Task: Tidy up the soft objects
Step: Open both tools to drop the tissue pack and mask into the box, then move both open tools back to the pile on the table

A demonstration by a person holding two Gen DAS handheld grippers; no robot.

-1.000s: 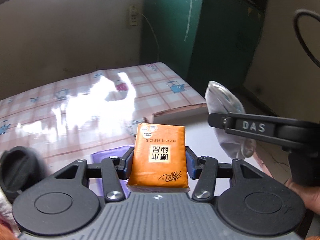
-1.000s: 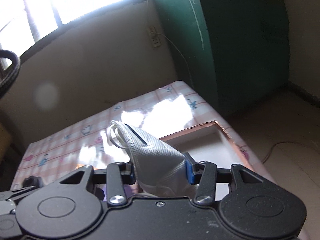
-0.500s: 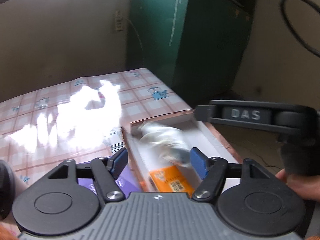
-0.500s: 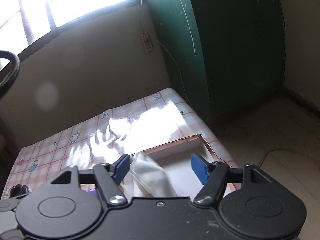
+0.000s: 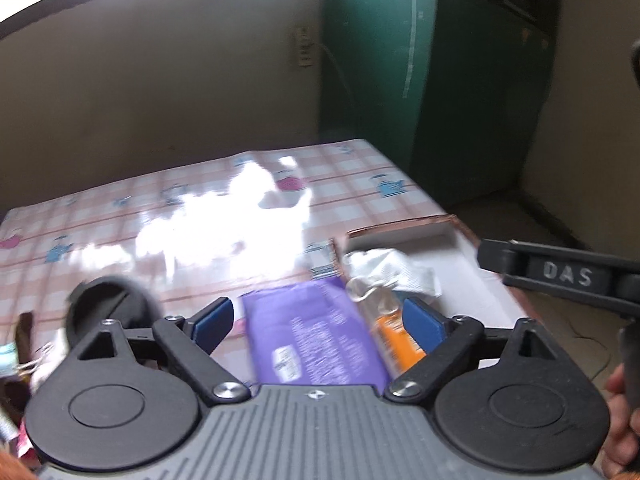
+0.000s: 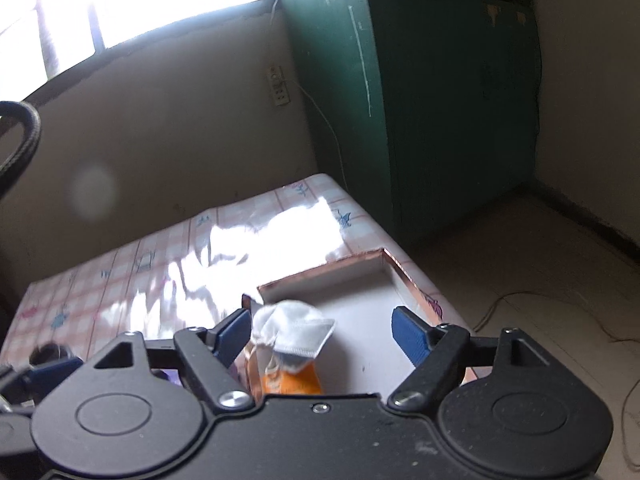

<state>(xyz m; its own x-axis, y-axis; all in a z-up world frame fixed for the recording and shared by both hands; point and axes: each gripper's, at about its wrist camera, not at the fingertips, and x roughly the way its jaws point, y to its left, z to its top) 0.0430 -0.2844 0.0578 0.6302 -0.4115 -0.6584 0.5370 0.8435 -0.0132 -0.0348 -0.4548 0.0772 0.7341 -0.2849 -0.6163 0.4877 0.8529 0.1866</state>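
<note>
An open cardboard box with a white inside sits at the table's right edge. In it lie an orange tissue pack and a white face mask, the mask partly on the pack. A purple packet lies on the table left of the box. My left gripper is open and empty above the purple packet. My right gripper is open and empty above the box; its side also shows in the left wrist view.
The table has a glossy pink checked cloth with strong glare. A black round object and small clutter lie at the left. A green cabinet stands beyond the table; floor cables lie right.
One second ago the left gripper held the tissue pack and the right held the mask. Both opened and dropped them into the box, then pulled back; the left gripper has shifted left.
</note>
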